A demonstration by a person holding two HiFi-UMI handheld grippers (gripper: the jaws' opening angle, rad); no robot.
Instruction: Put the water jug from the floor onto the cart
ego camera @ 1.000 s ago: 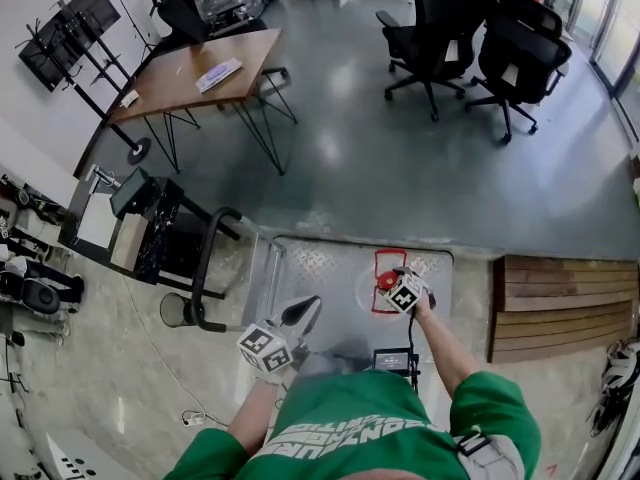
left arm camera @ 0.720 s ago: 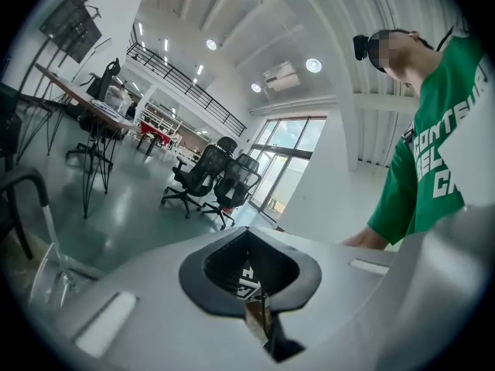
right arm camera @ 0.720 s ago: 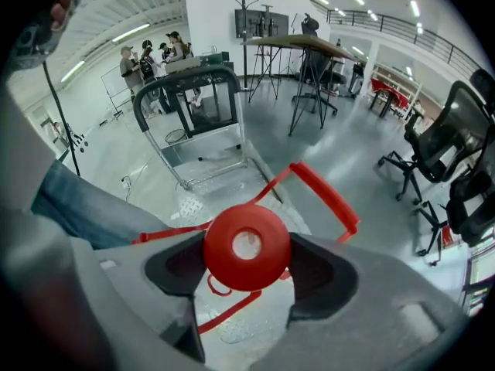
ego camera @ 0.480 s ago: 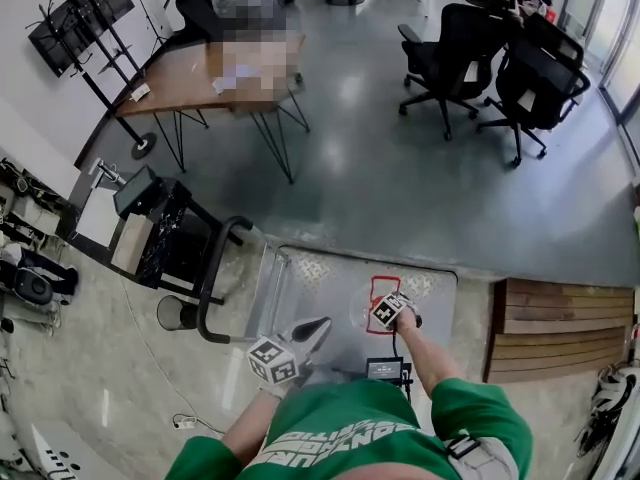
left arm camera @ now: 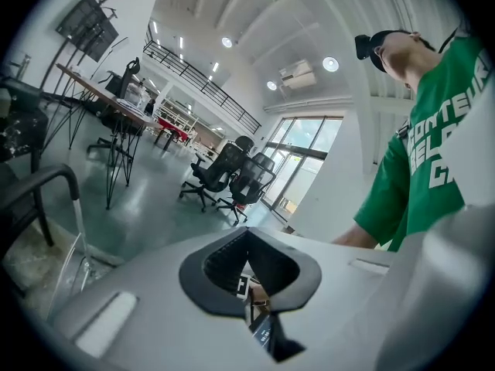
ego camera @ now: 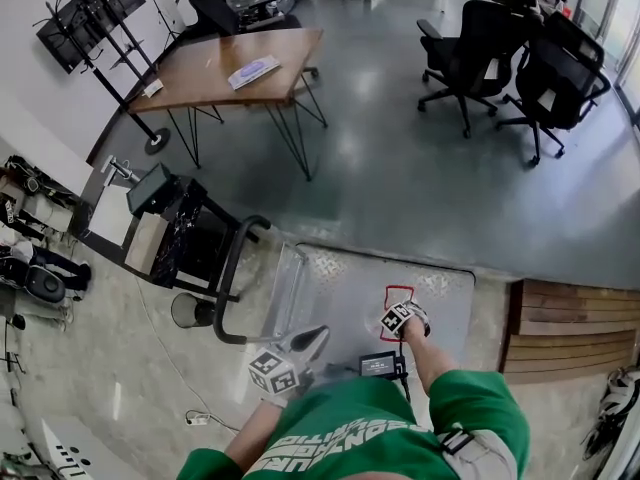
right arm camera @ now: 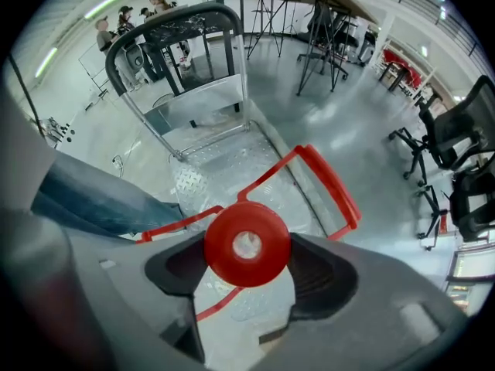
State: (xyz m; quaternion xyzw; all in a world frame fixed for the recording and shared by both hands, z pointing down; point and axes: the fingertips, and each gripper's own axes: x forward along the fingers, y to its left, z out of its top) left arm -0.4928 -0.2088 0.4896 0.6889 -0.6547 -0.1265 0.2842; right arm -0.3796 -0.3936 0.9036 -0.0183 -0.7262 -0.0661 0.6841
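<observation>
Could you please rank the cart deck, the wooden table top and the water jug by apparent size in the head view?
Largest, tied: silver diamond-plate cart deck and brown wooden table top look about alike; the deck is nearer, so unranked.
Smallest: clear water jug with red frame.

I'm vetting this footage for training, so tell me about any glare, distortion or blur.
Head view: strong fisheye curving the floor, with soft glare patches on it. Left gripper view: dark round vignette, ceiling lights blown out. Right gripper view: red cap of the water jug fairly sharp, corners dark.
</observation>
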